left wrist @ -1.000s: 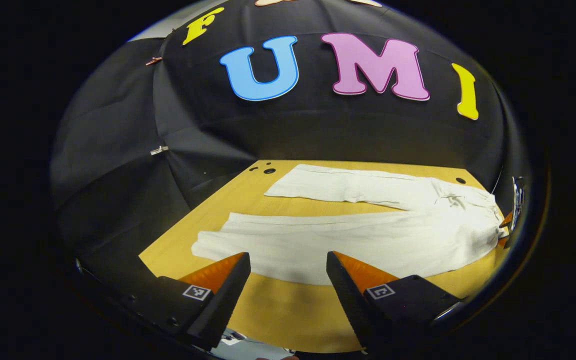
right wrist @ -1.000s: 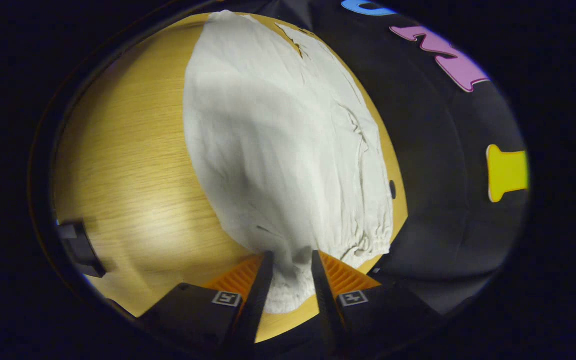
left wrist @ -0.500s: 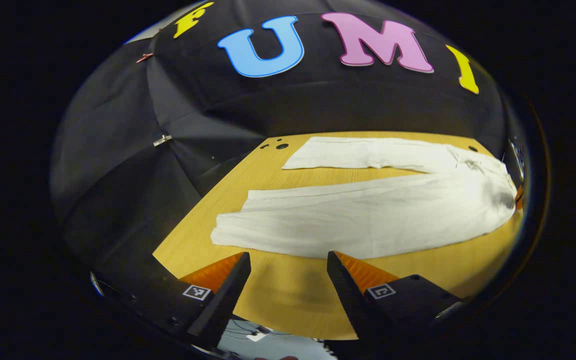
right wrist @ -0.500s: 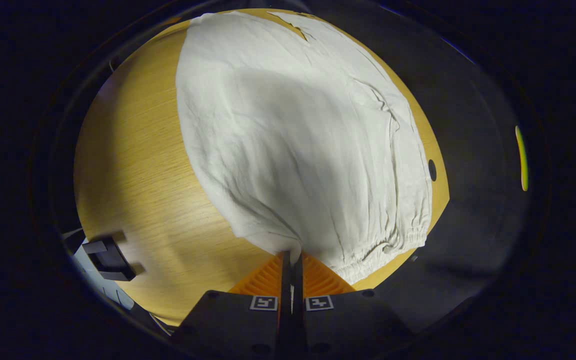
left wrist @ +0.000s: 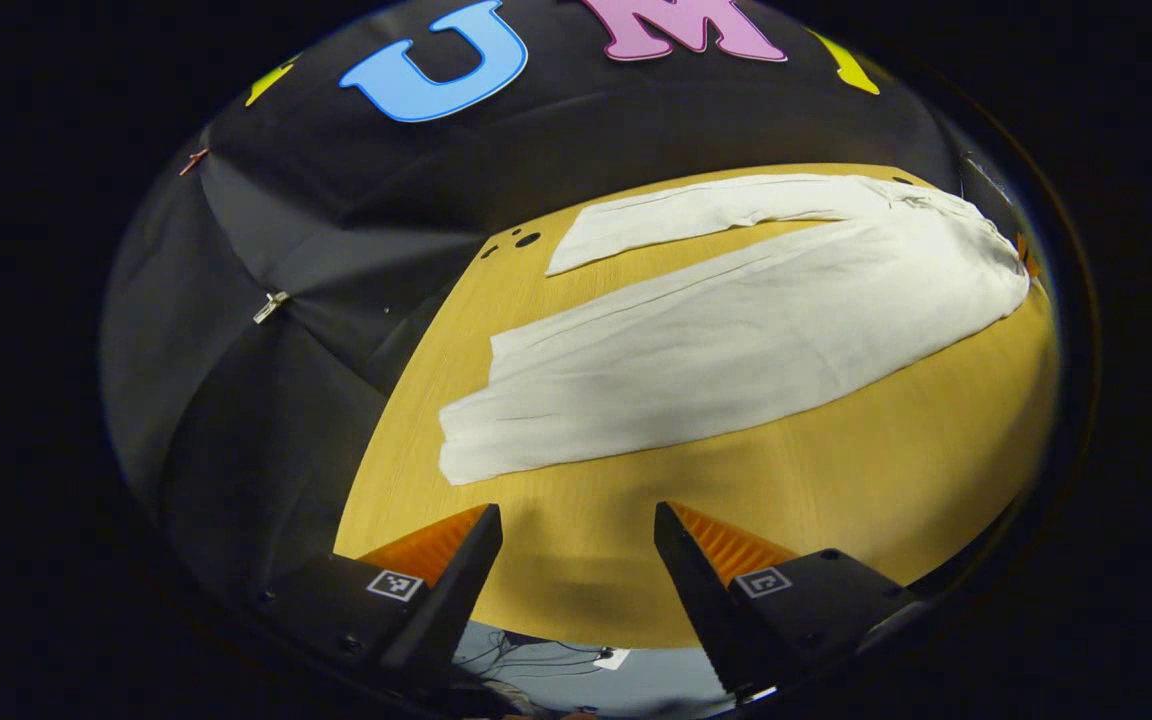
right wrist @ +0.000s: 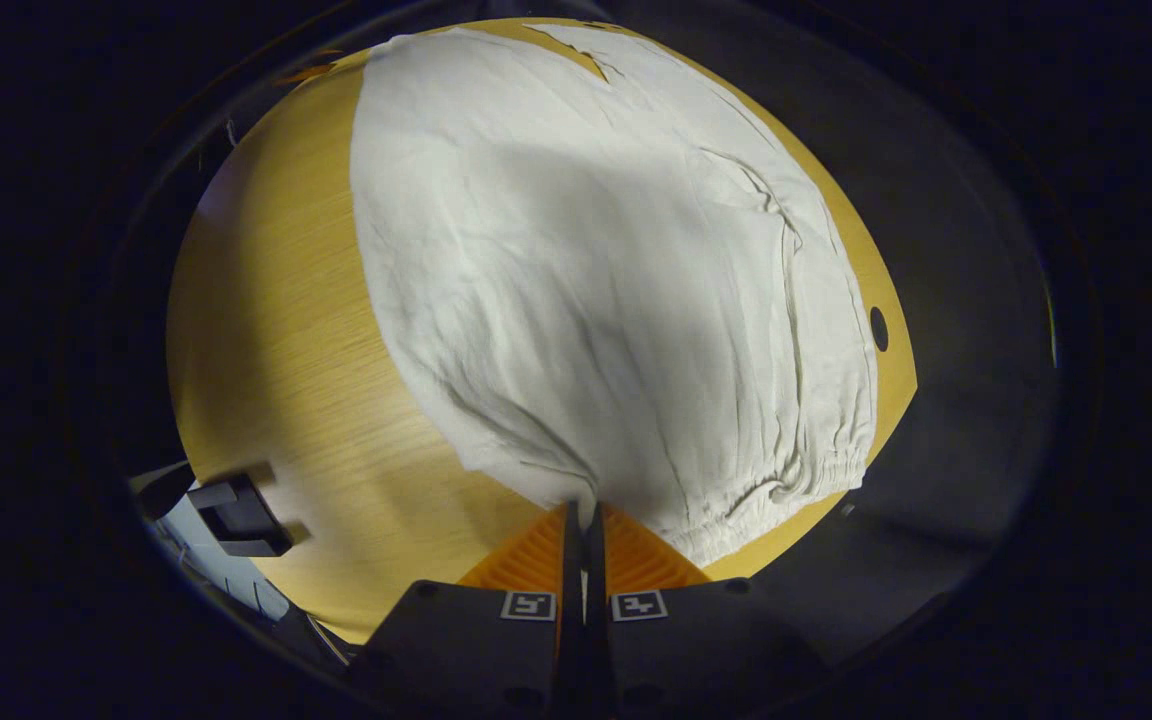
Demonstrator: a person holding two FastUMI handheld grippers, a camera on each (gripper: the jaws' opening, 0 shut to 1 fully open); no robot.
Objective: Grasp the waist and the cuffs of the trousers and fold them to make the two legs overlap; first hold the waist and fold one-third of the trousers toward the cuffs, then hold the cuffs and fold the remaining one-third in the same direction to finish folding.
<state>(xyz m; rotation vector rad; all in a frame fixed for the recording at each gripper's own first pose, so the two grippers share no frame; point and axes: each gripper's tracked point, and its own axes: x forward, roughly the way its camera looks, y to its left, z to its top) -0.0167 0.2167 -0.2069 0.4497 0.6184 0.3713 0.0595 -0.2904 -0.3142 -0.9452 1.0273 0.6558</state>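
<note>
Now the right gripper (right wrist: 583, 520) pinches the trousers (right wrist: 596, 280) waist; left gripper (left wrist: 576, 525) gapes short of the cuff (left wrist: 466, 450) — lifting early could drag the near leg crooked.

Setting: a recording booth, staged rather than domestic. Black cloth (left wrist: 266, 420) drapes the walls, pinned at the seams with clips (left wrist: 270, 306). A bare wooden table (left wrist: 866, 470) with drilled holes (left wrist: 527, 240) (cable ports, apparently) stands against the cloth.

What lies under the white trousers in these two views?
The trousers lie spread on a wooden table, whose bare top shows around them and between the legs. The table beneath the cloth is covered, so anything there cannot be seen.
</note>
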